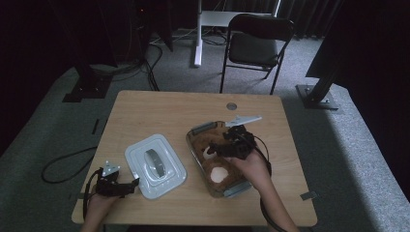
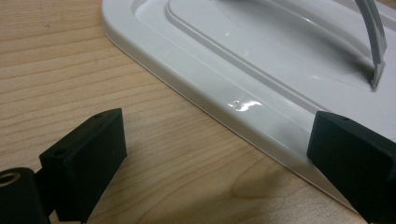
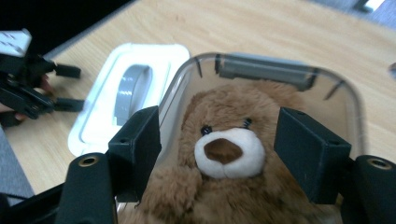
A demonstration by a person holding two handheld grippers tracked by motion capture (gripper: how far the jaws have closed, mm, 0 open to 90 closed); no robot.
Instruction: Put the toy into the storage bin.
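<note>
A brown teddy bear (image 1: pixel 220 166) lies on its back in a clear container (image 1: pixel 240 186) at the right of the table. In the right gripper view the bear's face (image 3: pixel 224 112) looks up from inside the container's rim (image 3: pixel 355 107). My right gripper (image 1: pixel 215 147) hovers over the bear's head, and its jaws (image 3: pixel 224 154) stand open on either side of the head without pressing on it. The white lid (image 1: pixel 169 179) with a grey handle lies flat to the left of the container. My left gripper (image 1: pixel 134 183) rests open at the lid's near left edge (image 2: pixel 261 60), one jaw over the rim.
The wooden table (image 1: pixel 159 111) has a round grommet (image 1: pixel 231 106) near its far edge. A folding chair (image 1: pixel 256 43) and a white desk leg (image 1: pixel 198 34) stand behind the table. A cable (image 1: pixel 63 164) loops on the carpet at the left.
</note>
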